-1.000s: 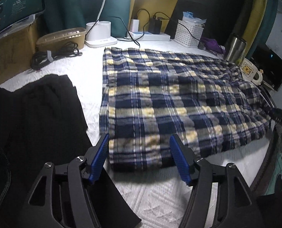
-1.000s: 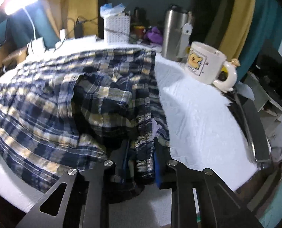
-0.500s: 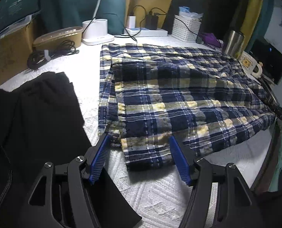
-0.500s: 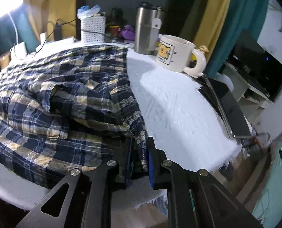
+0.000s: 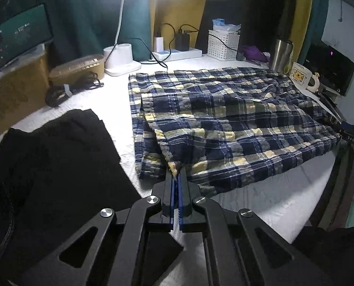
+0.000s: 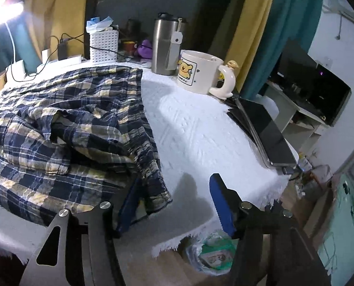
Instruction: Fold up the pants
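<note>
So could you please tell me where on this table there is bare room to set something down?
One bare strip of white tablecloth lies between the plaid pants and the mug and tablet. Another runs between the pants and the black garment. The front edge by the left claw is also free. The back is crowded: lamp base, power strip, basket, tumbler.

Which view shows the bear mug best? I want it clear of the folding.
The right wrist view: the bear mug stands large and close on the white cloth, printed face and handle plain, apart from the plaid pants. In the left wrist view it is small at the far right edge, beyond the pants.
</note>
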`<state>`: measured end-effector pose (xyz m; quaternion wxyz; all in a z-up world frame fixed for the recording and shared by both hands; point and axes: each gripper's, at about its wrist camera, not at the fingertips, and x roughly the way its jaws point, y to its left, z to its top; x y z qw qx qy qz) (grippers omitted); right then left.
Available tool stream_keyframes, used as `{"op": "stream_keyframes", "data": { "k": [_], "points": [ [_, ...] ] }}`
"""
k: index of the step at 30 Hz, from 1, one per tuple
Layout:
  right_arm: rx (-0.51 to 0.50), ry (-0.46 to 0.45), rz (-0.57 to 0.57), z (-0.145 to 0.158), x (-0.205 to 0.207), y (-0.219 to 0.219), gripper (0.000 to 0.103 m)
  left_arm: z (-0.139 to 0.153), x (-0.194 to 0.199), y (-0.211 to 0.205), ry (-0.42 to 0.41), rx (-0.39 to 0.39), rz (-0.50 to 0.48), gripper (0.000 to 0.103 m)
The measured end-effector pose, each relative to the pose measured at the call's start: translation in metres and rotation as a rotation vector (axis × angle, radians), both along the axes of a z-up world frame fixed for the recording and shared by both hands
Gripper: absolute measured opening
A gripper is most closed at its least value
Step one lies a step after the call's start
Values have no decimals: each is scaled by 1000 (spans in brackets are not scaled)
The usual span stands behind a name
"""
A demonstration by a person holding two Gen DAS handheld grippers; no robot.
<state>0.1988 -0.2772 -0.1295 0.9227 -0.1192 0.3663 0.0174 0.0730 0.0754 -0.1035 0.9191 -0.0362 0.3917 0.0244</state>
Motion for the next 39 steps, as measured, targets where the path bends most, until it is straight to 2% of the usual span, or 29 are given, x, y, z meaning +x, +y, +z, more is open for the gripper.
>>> {"op": "stream_keyframes", "data": {
  "k": [4, 6, 7, 11, 16, 18, 19, 22, 25, 26, 27, 29, 32, 37, 39],
  "points": [
    [12, -40, -10, 9, -16, -2, 71, 8, -10, 2, -13, -6, 6, 1],
    [-11, -77, -10, 16, -27, 2, 80, 10, -14, 3, -21, -5, 15, 1],
    [-13, -92, -4, 19, -33, 5, 80, 10, -14, 4, -22, -6, 21, 1],
    [-12, -117, 94, 25, -55, 33, 81, 12, -19, 7, -30, -8, 40, 1],
    [-11, -83, 289, 14, -77, 96, 82, 14, -27, 15, -37, -10, 65, 1],
    [-37, -64, 358, 5, -83, 122, 93, 15, -28, 20, -43, -27, 80, 1],
    [-48, -61, 379, 2, -85, 131, 95, 14, -27, 21, -42, -41, 83, 1],
    [-90, -47, 442, -8, -89, 156, 97, 8, -23, 19, -30, -56, 68, 2],
    [-168, -71, 465, -15, -87, 173, 97, -1, -16, 11, -2, -54, 30, 4],
    [-189, -77, 470, -17, -85, 177, 97, -4, -14, 8, 6, -51, 17, 13],
    [-199, -77, 482, -17, -81, 181, 97, -7, -11, 4, 14, -48, 2, 33],
    [-190, -67, 502, -16, -77, 184, 97, -10, -9, -1, 13, -51, -15, 62],
    [-182, -50, 521, -13, -66, 185, 97, -11, -4, -8, 9, -63, -58, 63],
    [-130, -4, 535, -6, -39, 182, 97, -13, 10, -22, 18, -30, -124, 63],
    [-104, 26, 536, -7, -27, 181, 97, -15, 15, -27, 28, -25, -151, 68]
  ]
}}
